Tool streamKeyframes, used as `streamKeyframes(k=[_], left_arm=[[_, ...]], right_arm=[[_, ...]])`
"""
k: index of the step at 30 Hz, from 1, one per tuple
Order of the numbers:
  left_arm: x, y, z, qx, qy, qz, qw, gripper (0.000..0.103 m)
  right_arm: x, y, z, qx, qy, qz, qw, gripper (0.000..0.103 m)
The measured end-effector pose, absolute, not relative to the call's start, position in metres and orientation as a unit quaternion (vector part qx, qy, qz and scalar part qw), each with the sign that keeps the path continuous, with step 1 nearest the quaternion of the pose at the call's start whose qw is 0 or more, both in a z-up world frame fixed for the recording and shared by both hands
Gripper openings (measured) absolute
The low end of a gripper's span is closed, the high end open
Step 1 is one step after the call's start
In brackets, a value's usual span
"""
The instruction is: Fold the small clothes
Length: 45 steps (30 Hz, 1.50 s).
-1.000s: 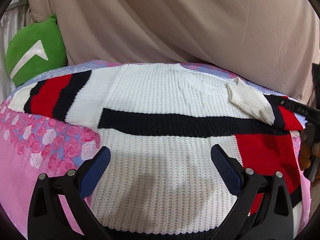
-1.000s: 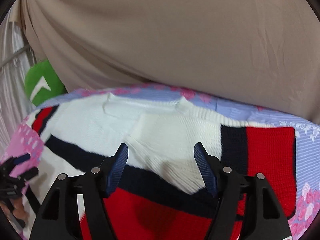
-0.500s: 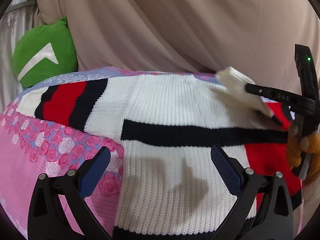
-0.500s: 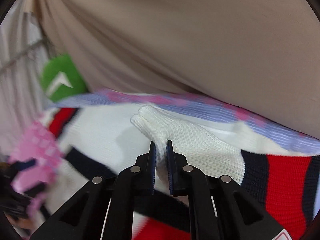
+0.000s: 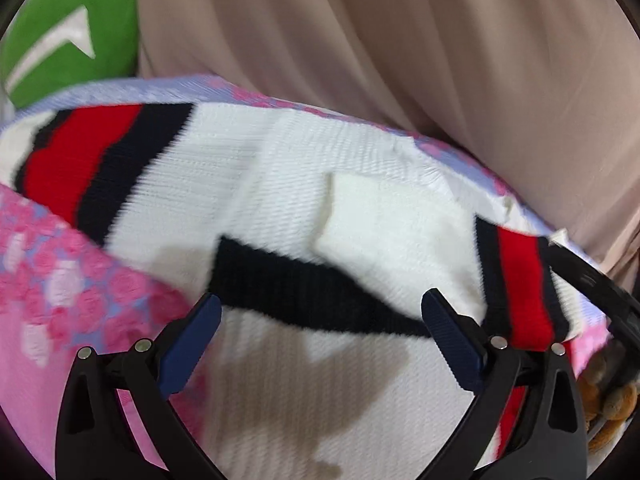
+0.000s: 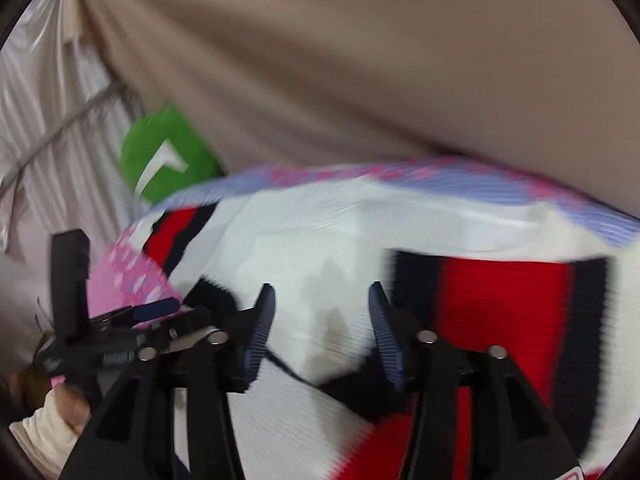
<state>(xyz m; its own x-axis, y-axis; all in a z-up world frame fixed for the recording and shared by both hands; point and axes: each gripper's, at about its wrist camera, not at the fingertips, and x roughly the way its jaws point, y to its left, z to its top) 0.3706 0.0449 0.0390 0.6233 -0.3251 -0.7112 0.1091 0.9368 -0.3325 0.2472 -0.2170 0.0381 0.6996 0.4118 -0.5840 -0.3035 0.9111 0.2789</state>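
A white knit sweater (image 5: 304, 184) with black and red stripes lies spread on a pink floral bedspread (image 5: 60, 288). Its right sleeve (image 5: 400, 224) is folded inward across the chest, white cuff toward the middle, red band (image 5: 520, 280) at the fold. My left gripper (image 5: 320, 340) is open and empty above the sweater's lower body. My right gripper (image 6: 320, 324) is open and empty just above the folded sleeve (image 6: 328, 280); the red band (image 6: 504, 304) lies to its right. The left gripper also shows at the left of the right wrist view (image 6: 156, 308).
A green cushion (image 5: 68, 32) sits at the bed's far left corner, also in the right wrist view (image 6: 168, 152). A beige draped cloth (image 5: 400, 40) hangs behind the bed. The sweater's left sleeve (image 5: 80, 160) lies stretched out to the left.
The right gripper carried the sleeve cuff inward, opened and let it go on the sweater's chest. The left gripper moved forward over the sweater and stayed open.
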Motion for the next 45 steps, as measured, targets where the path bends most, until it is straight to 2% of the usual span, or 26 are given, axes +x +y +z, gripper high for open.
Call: streamKeyframes(k=[6, 7, 8, 9, 10, 11, 12, 13, 14, 15, 18, 19, 21, 23, 24, 26, 27, 28, 29, 30, 32, 33, 35, 39, 42, 45], left_arm=[[0.406, 0.032, 0.022, -0.176, 0.440, -0.134, 0.870, 0.097], [0.408, 0.028, 0.023, -0.170, 0.434, -0.127, 0.876, 0.090], [0.410, 0.023, 0.025, -0.158, 0.427, -0.126, 0.881, 0.081], [0.410, 0.016, 0.027, -0.145, 0.427, -0.136, 0.882, 0.053], [0.412, 0.010, 0.029, -0.135, 0.430, -0.141, 0.881, 0.035], [0.416, 0.008, 0.031, -0.135, 0.432, -0.150, 0.879, 0.012], [0.416, 0.006, 0.036, -0.136, 0.430, -0.160, 0.878, 0.012], [0.413, 0.005, 0.046, -0.131, 0.416, -0.159, 0.886, 0.011], [0.409, 0.005, 0.057, -0.121, 0.399, -0.160, 0.895, 0.011], [0.401, 0.008, 0.072, -0.114, 0.371, -0.157, 0.908, 0.011], [0.388, 0.019, 0.095, -0.102, 0.327, -0.142, 0.929, 0.011], [0.389, 0.020, 0.093, -0.087, 0.323, -0.128, 0.934, 0.011], [0.400, 0.015, 0.071, -0.049, 0.346, -0.105, 0.931, 0.011], [0.410, 0.012, 0.041, -0.026, 0.383, -0.092, 0.919, 0.011], [0.411, 0.014, 0.026, -0.029, 0.393, -0.087, 0.915, 0.011], [0.409, 0.021, 0.021, -0.054, 0.386, -0.094, 0.916, 0.012], [0.410, 0.027, 0.023, -0.075, 0.385, -0.100, 0.914, 0.013], [0.411, 0.031, 0.023, -0.087, 0.387, -0.103, 0.912, 0.013], [0.413, 0.033, 0.021, -0.093, 0.391, -0.104, 0.910, 0.014], [0.413, 0.033, 0.019, -0.092, 0.394, -0.104, 0.909, 0.014], [0.413, 0.032, 0.020, -0.089, 0.391, -0.104, 0.910, 0.014], [0.413, 0.030, 0.020, -0.087, 0.390, -0.103, 0.911, 0.014], [0.412, 0.029, 0.021, -0.087, 0.388, -0.104, 0.912, 0.013], [0.408, 0.025, 0.025, -0.080, 0.378, -0.127, 0.914, 0.013], [0.415, 0.012, 0.013, -0.068, 0.395, -0.133, 0.907, 0.013], [0.415, 0.005, 0.014, -0.051, 0.390, -0.128, 0.910, 0.013]], right_arm=[[0.200, -0.348, 0.031, 0.120, 0.330, 0.047, 0.935, 0.065], [0.200, -0.360, 0.024, 0.134, 0.338, 0.041, 0.931, 0.065], [0.201, -0.370, 0.016, 0.146, 0.348, 0.034, 0.925, 0.065], [0.203, -0.378, 0.008, 0.153, 0.358, 0.027, 0.921, 0.065], [0.207, -0.382, 0.002, 0.153, 0.366, 0.020, 0.918, 0.065], [0.211, -0.381, -0.004, 0.154, 0.373, 0.018, 0.915, 0.065], [0.216, -0.380, -0.009, 0.157, 0.380, 0.022, 0.911, 0.065], [0.218, -0.377, -0.012, 0.159, 0.381, 0.027, 0.910, 0.060], [0.219, -0.373, -0.010, 0.160, 0.374, 0.036, 0.913, 0.048], [0.216, -0.371, -0.001, 0.162, 0.356, 0.048, 0.919, 0.015], [0.196, -0.367, 0.024, 0.164, 0.289, 0.072, 0.940, 0.000], [0.195, -0.371, 0.023, 0.153, 0.289, 0.052, 0.944, 0.000], [0.214, -0.384, -0.003, 0.135, 0.350, 0.002, 0.927, 0.000], [0.225, -0.398, -0.028, 0.158, 0.403, -0.012, 0.901, 0.000], [0.220, -0.401, -0.024, 0.176, 0.397, 0.008, 0.901, 0.000], [0.209, -0.398, -0.008, 0.190, 0.368, 0.045, 0.909, 0.012], [0.207, -0.391, 0.000, 0.181, 0.362, 0.056, 0.913, 0.032], [0.208, -0.384, 0.004, 0.172, 0.357, 0.061, 0.916, 0.063], [0.211, -0.378, 0.006, 0.165, 0.351, 0.063, 0.919, 0.079], [0.218, -0.371, 0.004, 0.156, 0.355, 0.066, 0.919, 0.081], [0.229, -0.358, -0.009, 0.149, 0.385, 0.063, 0.909, 0.081], [0.239, -0.353, -0.020, 0.146, 0.408, 0.060, 0.899, 0.077], [0.239, -0.349, -0.019, 0.127, 0.406, 0.046, 0.904, 0.025], [0.207, -0.379, 0.006, 0.152, 0.339, 0.042, 0.928, 0.018], [0.218, -0.405, -0.030, 0.174, 0.393, 0.032, 0.903, 0.015], [0.212, -0.406, -0.009, 0.165, 0.388, 0.027, 0.906, 0.019]])
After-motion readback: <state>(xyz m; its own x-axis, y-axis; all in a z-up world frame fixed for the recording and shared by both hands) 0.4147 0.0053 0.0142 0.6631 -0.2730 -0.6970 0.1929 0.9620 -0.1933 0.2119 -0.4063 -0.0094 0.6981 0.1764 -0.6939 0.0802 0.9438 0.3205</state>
